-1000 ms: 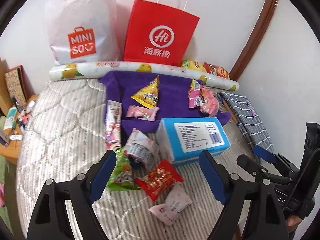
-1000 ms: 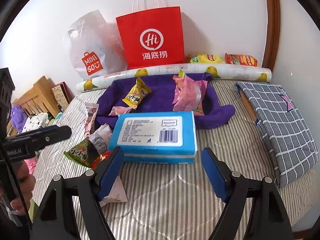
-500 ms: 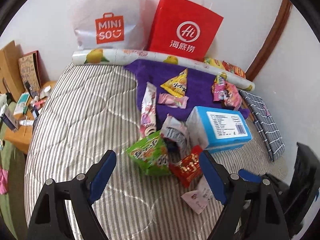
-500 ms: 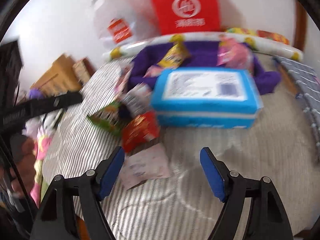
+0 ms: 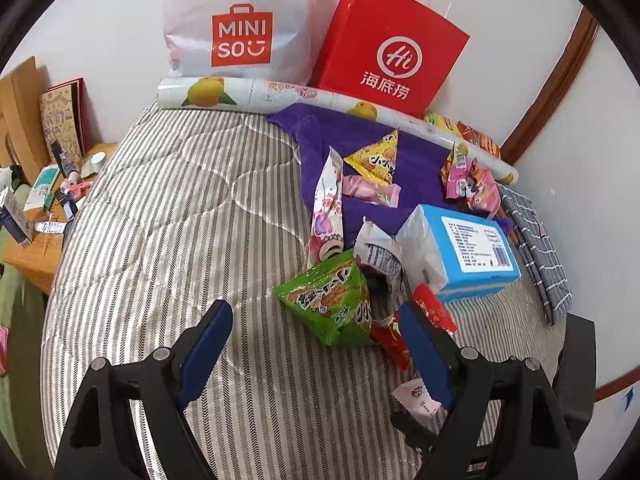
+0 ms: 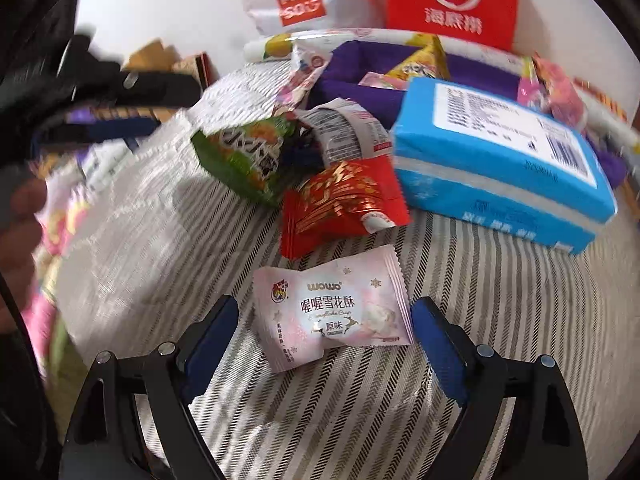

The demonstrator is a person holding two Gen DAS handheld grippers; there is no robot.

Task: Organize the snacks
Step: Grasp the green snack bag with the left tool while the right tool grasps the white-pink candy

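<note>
Lowered since a second ago, the right hand-held gripper [image 6: 324, 340] now straddles the pale pink snack packet [image 6: 334, 312] on the striped bed [image 6: 460, 380], jaws wide apart, not yet gripping. Left hand-held gripper [image 5: 316, 340] hovers wide open and empty near the green snack bag [image 5: 330, 300]; beyond lie the blue tissue pack [image 5: 464, 252], purple cloth [image 5: 412, 148] and red paper bag [image 5: 392, 48] against the white wall.

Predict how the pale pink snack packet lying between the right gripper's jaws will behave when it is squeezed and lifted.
The pale pink packet looks like a thin film, puffed in the middle, so it would probably crumple and weigh little. Its glossy wrapper may slip. It lies flat on the striped mattress, so rolling seems unlikely.
</note>
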